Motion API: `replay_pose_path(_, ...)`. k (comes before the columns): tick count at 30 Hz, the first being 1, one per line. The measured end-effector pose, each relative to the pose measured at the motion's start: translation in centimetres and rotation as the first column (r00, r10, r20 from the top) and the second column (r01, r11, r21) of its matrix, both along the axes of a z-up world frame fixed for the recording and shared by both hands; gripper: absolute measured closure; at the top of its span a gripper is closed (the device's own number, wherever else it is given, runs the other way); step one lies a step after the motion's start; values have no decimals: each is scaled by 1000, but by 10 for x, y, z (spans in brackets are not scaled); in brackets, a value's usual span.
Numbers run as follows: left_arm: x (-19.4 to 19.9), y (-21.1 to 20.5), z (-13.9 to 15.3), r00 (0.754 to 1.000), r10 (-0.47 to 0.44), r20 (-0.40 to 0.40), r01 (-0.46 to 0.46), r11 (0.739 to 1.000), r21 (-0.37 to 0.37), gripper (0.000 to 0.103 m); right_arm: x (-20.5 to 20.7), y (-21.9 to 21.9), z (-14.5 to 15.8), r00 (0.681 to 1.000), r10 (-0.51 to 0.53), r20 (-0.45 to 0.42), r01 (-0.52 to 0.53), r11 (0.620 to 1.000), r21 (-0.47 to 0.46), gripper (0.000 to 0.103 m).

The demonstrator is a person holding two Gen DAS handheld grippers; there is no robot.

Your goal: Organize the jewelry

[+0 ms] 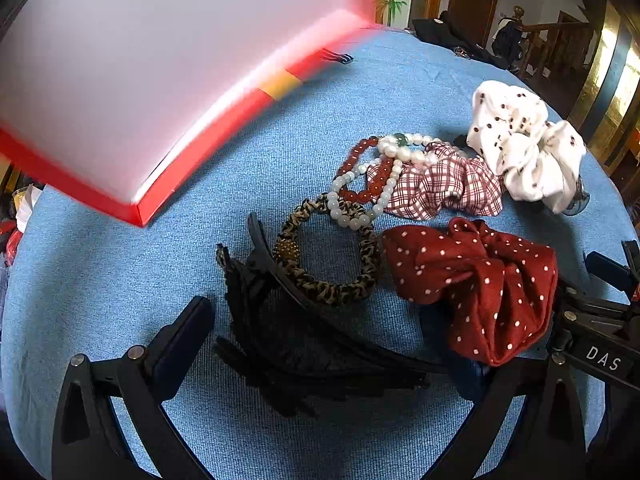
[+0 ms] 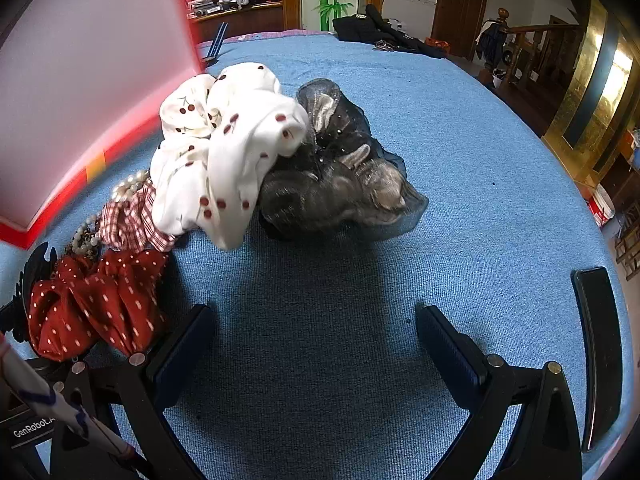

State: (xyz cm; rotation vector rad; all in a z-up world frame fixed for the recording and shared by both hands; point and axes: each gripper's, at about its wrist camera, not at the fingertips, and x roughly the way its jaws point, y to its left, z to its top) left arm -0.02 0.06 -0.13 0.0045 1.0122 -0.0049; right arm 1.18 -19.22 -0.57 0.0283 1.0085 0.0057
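A red box with a pale inside (image 1: 120, 92) stands at the far left of the blue cloth, blurred; it also shows in the right wrist view (image 2: 80, 92). My left gripper (image 1: 332, 344) is open over a black hair claw clip (image 1: 292, 344). Beyond it lie a leopard-print hair tie (image 1: 352, 276), pearl and red bead bracelets (image 1: 380, 172), a red-checked scrunchie (image 1: 440, 188), a white cherry-print scrunchie (image 1: 528, 148) and a red dotted scrunchie (image 1: 480, 284). My right gripper (image 2: 316, 336) is open and empty, short of the white scrunchie (image 2: 224, 152) and a black gauze scrunchie (image 2: 340, 176).
The blue cloth (image 2: 460, 160) covers a round table. A black phone (image 2: 600, 344) lies at its right edge. A dark bag (image 2: 380, 32) lies at the far edge. A wooden staircase and door stand beyond.
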Motion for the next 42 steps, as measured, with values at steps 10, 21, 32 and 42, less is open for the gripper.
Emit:
replay_pose_path(10, 0, 0, -1, 1000, 0, 1, 0, 1000, 0, 0, 0, 0, 0, 1000, 0, 0, 0, 1000, -1, 0)
replay_pose_path(21, 0, 0, -1, 1000, 0, 1, 0, 1000, 0, 0, 0, 0, 0, 1000, 0, 0, 0, 1000, 0, 0)
replay_pose_path(32, -1, 1, -1, 1000, 1, -1, -1, 1000, 5, 0, -2, 2, 2, 1000, -5, -2, 5, 1000, -2, 0)
replay_pose_path(42, -73, 16, 58, 972, -23, 234, 13, 999, 41, 0, -61, -3, 53, 986, -13, 167, 12, 1000, 6, 0)
